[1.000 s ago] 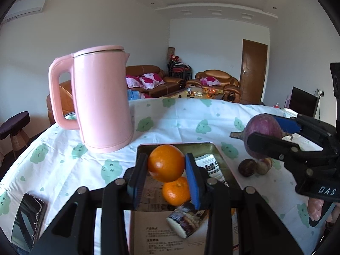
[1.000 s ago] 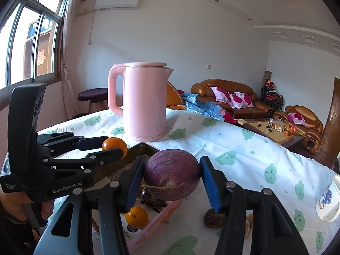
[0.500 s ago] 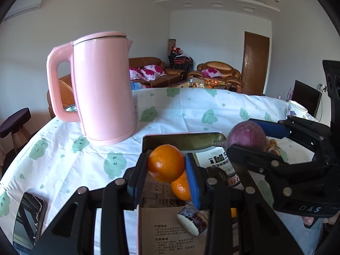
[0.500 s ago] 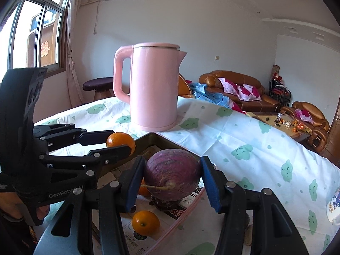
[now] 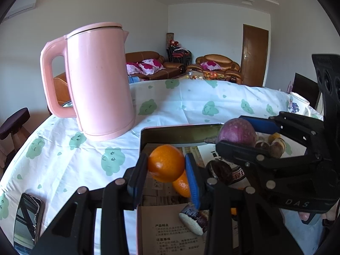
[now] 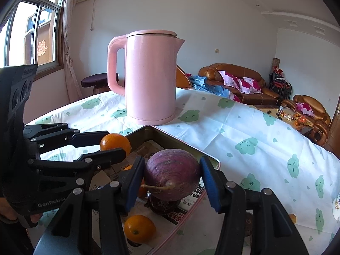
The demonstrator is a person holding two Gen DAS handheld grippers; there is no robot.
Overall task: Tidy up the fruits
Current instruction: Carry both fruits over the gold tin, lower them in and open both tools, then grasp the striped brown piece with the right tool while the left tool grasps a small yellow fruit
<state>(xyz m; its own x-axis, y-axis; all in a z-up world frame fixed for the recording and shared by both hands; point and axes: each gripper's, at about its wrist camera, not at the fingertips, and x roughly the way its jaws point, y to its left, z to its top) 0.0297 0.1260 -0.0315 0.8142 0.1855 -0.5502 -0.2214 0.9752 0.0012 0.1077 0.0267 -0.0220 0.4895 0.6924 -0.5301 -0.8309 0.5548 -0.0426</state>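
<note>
Two grippers carried fruit over the tray [image 5: 180,132] at this moment. The left gripper [image 5: 166,165] had its jaws pinching an orange [image 5: 165,162], held clear of the tray floor, with a second orange [image 5: 181,186] lying in the tray directly below and just beyond the jaws. The right gripper [image 6: 172,179] had its jaws pinching a purple round fruit [image 6: 172,174] by its flanks, stem pointing back toward the camera; below these jaws sat a dark round item [image 6: 162,205] on the printed paper lining, and a loose orange [image 6: 139,228] lay nearer the gripper body, left of the jaw line. A pink kettle [image 6: 152,80] stood on the tabletop [image 6: 244,131] well ahead of both jaws, beyond the far rim of the tray. More small fruit [image 5: 276,146] lay on the tabletop outside the tray, beyond the right jaws in the left wrist view. The step in hand appeared to be placement: both loads were positioned over the tray interior but not yet set down. The next move would call for lowering each load onto a bare patch of lining, offset from the fruit already below, then spreading the jaws only once the fruit was supported. Both items were round and could roll on release.
</note>
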